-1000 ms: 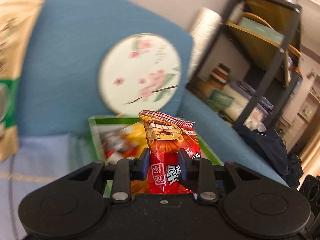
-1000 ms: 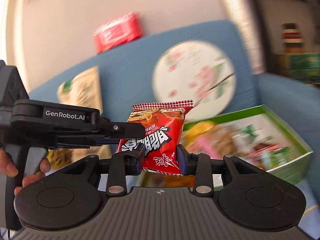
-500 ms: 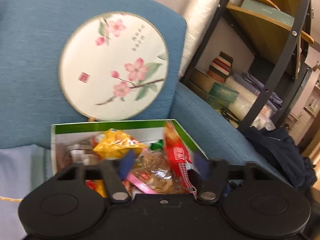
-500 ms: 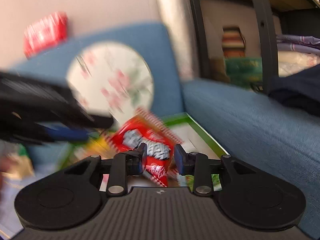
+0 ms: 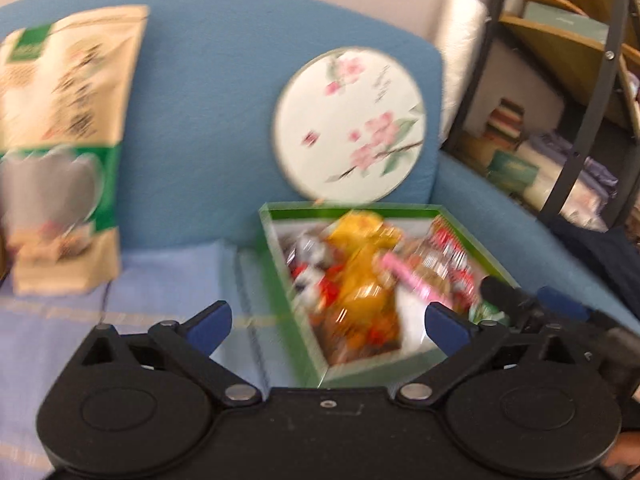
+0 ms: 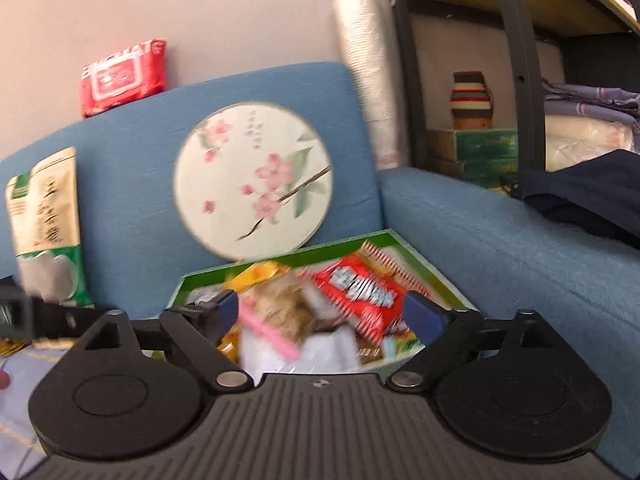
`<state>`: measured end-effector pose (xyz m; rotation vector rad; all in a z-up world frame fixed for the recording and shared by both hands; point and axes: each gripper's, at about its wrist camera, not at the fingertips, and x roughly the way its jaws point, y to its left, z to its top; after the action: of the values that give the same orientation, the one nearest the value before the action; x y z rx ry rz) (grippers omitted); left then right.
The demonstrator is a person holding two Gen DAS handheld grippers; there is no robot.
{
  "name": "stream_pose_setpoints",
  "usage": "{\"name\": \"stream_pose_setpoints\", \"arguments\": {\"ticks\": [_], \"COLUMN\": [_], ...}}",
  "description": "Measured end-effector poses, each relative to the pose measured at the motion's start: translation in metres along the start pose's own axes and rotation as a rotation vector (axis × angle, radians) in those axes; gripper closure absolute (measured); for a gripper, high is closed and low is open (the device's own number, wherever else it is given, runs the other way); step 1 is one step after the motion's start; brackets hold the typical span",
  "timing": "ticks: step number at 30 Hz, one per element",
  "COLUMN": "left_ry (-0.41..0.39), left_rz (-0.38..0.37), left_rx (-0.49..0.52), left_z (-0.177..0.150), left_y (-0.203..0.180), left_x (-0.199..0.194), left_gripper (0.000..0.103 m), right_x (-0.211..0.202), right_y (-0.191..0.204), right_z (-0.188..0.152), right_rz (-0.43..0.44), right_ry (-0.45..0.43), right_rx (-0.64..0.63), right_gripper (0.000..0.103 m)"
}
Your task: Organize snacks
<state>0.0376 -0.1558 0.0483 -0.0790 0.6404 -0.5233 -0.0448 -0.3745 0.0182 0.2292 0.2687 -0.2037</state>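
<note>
A green-rimmed box [image 5: 280,264] [image 6: 424,256] sits on the blue sofa seat, filled with several snack packets. A red snack packet [image 6: 360,292] [image 5: 452,256] lies in the box at its right side, next to a yellow packet [image 5: 360,272] and a pink-edged one [image 6: 272,332]. My left gripper [image 5: 326,322] is open and empty, just in front of the box. My right gripper [image 6: 322,314] is open and empty, low over the box's near edge. The right gripper's tip shows in the left wrist view [image 5: 504,292].
A round floral fan [image 5: 348,126] [image 6: 254,180] leans on the sofa back behind the box. A tall beige and green bag [image 5: 60,140] [image 6: 46,228] stands at the left. A red wipes pack [image 6: 122,76] lies on the sofa back. A dark shelf unit [image 6: 520,92] stands at right.
Both grippers held red snack packets a second ago. Both have opened; the packets now lie in the box. The left gripper has pulled back from the box.
</note>
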Motion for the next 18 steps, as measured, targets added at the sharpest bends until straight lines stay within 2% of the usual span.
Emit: {"name": "stream_pose_setpoints", "arguments": {"ticks": [5,9,14,18], "left_ry": [0.047,0.102,0.110,0.106], "left_rz": [0.058,0.088,0.158,0.199], "left_rx": [-0.030,-0.030,-0.017,-0.025], "left_z": [-0.043,-0.068,-0.079,-0.078], "left_y": [-0.001,-0.007,-0.011,-0.010], "left_x": [-0.013,-0.019,-0.021,-0.021], "left_gripper": [0.000,0.000,0.000,0.000], "right_x": [-0.025,-0.043,-0.045,-0.043], "right_y": [0.018,0.019,0.018,0.016], "right_z": [-0.027,-0.050,-0.050,-0.049], "right_rz": [-0.046,-0.084,-0.142,-0.134], "right_ry": [0.104,0.164,0.158,0.169], "right_rx": [-0.105,-0.112,-0.134,-0.124], "right_gripper": [0.000,0.000,0.000,0.000]}}
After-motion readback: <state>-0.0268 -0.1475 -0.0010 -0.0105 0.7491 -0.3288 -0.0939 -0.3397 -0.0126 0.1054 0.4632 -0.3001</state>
